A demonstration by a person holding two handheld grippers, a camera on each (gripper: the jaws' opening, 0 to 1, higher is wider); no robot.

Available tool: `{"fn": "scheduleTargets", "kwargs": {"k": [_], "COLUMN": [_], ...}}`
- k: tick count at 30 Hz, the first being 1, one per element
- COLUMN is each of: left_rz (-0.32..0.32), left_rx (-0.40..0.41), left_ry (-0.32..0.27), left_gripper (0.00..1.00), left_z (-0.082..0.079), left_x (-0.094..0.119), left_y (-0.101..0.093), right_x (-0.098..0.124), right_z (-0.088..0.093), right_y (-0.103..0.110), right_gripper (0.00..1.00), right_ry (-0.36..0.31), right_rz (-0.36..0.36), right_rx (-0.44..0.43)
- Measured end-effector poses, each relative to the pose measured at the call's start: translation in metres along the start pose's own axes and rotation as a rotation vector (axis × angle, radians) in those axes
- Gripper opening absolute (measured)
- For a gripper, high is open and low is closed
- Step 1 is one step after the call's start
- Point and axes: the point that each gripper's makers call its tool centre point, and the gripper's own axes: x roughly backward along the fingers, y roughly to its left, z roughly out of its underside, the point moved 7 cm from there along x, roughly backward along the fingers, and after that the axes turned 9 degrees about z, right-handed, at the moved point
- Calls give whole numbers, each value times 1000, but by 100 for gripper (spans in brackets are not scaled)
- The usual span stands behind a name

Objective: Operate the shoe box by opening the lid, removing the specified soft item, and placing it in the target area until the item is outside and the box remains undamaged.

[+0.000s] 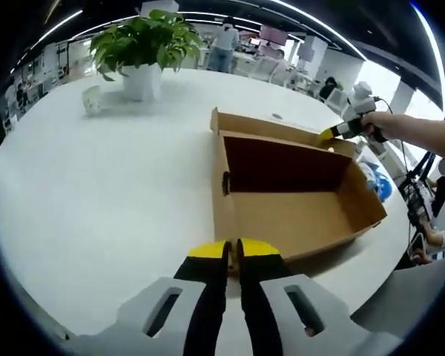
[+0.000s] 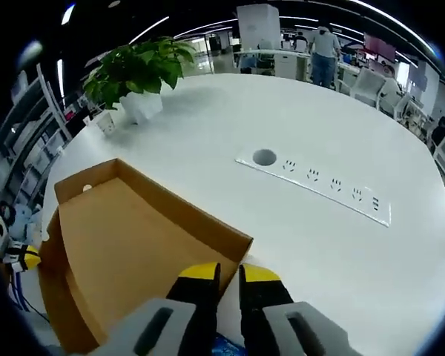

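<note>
Open shoe box [image 1: 297,196] lies on table [image 1: 96,185]; potted plant [image 1: 142,44] seemingly well behind.

An open-plan office: a large white meeting table [image 2: 341,245] with a built-in socket strip [image 2: 319,180], a potted plant [image 1: 142,44], distant desks.

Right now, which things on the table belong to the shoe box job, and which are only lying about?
For the job:
- shoe box, open
- lid
- left gripper
- right gripper

Lying about:
- potted plant
- small cup
- socket strip set in the table
</note>
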Motion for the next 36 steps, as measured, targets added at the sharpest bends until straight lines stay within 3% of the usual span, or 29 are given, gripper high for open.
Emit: {"fn": "scheduleTargets", "kwargs": {"k": [9, 36], "left_rz": [4, 30], "left_rx": [15, 26], "left_ry": [-26, -19], "left_gripper": [3, 3], "left_z": [2, 1], "left_x": [0, 0], "left_y": [0, 1], "right_x": [6, 36], "right_z": [-5, -20], "right_y": [0, -1], "right_gripper": [1, 0], "right_ry": [-22, -135], "right_rz": [24, 25], "right_rx": [-29, -16]}}
